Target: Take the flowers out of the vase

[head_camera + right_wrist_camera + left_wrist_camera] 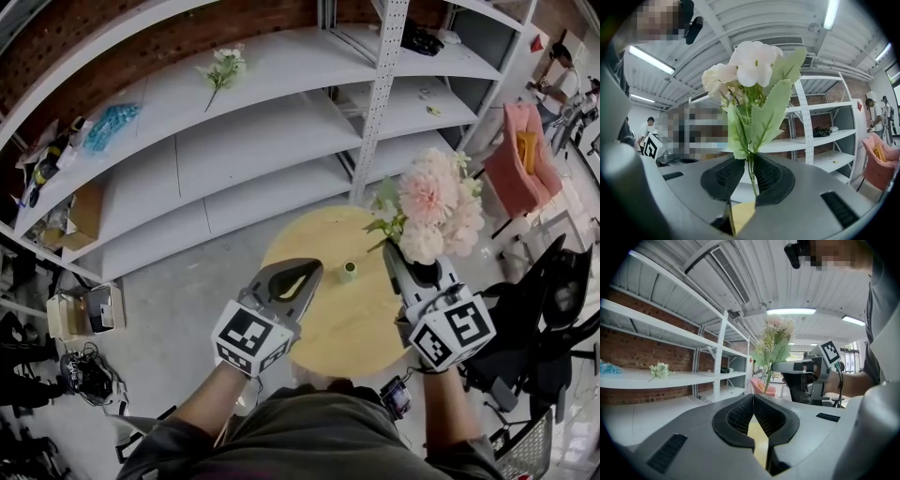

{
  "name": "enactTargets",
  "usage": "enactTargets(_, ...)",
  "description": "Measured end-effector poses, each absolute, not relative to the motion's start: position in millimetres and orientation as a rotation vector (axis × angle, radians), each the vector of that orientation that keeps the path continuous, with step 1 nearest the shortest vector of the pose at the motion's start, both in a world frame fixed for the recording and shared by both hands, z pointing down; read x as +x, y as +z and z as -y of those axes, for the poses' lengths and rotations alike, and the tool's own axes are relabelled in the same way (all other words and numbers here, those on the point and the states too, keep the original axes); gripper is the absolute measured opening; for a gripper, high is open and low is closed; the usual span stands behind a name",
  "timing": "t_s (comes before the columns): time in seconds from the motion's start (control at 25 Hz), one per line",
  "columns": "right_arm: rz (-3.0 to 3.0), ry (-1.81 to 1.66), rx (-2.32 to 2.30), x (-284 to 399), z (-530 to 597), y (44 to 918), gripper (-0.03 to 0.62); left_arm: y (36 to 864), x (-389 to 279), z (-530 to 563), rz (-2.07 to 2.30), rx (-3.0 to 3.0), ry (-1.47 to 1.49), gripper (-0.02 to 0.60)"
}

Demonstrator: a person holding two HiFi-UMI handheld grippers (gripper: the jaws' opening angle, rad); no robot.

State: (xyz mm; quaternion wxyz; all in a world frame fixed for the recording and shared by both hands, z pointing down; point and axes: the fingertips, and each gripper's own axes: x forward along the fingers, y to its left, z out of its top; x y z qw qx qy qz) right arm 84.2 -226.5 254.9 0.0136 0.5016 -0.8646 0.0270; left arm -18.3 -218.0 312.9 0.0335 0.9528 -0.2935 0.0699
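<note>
Pale grey metal shelving (234,122) runs in long tiers along a red brick wall (141,37), above a grey concrete floor (178,319) on which a round wooden tabletop (337,328) stands. A pink armchair (525,159) sits to the right beyond the shelving and a black office chair (553,300) nearer, with a cardboard box (82,211) and tangled cables (89,375) at the left. Overhead, tube lights (791,311) glow on a white ribbed ceiling (787,277).

Pink and cream flowers (439,211), green vase (348,272), yellowish wooden table (342,328), red brick wall (628,351)
</note>
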Motion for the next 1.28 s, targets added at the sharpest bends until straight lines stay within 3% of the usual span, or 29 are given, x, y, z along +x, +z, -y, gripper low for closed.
enactTargets(1.28,2.657,0.2,1.57,84,231,284,0.061,327,-16,223,0.895,2.89,0.222,0.009)
